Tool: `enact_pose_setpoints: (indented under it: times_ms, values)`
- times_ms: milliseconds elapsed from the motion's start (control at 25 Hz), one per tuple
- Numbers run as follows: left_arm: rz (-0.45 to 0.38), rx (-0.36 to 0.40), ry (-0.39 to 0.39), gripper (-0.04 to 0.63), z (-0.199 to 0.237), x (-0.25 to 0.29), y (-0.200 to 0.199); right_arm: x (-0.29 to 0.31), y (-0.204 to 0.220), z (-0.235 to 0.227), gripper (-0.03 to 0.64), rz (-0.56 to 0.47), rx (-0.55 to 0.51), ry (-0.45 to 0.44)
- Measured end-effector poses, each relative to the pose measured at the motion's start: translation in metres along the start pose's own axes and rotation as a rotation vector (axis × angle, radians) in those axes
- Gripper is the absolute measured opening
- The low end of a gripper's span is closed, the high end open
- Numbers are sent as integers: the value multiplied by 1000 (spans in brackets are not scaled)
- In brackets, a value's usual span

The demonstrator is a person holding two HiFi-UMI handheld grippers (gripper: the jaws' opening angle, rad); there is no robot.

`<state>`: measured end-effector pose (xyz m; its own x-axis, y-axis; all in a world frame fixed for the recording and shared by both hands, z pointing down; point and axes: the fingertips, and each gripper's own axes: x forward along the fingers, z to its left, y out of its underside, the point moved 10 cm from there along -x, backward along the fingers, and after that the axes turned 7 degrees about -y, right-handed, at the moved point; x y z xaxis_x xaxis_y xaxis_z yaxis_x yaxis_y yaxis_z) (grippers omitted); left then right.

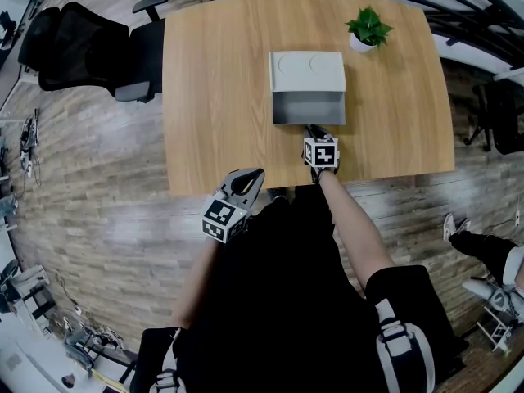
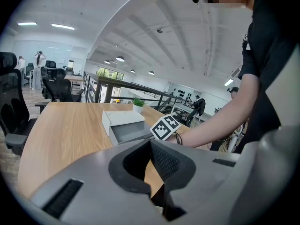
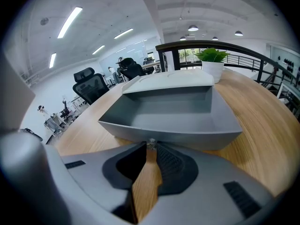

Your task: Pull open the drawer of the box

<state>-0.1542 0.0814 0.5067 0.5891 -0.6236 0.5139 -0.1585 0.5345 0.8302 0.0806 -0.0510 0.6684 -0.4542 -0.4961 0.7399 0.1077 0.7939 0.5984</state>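
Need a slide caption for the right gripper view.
Right gripper pinching the knob of the open, empty drawer of the box; potted plant behind.

Open tabletop (image 1: 214, 97) left of box (image 1: 307, 72), drawer (image 1: 307, 110) jutting forward, potted plant (image 1: 368, 28) behind right

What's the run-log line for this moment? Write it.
drawer: open, empty | right gripper: shut on knob | left gripper: shut, holds nothing
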Motion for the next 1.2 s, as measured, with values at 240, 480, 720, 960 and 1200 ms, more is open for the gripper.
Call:
enact_pose_setpoints:
  times_ms: [240,480,720,960,1200]
  values:
    - [1,0,-2,22,1,-5,4,0,3,4,80,-4,2,6]
    - [-1,7,1,21,-2,-8,6,-1,6,6,80,-2,-32,15]
    - [2,2,3,22,-3,-9,8,-3,6,6,80,-6,-41,20]
    - [0,0,3,23,-4,-11,11,-3,10,7,80,-7,-40,20]
    - [0,3,3,21,-5,-11,11,-4,20,8,68,38,-47,25]
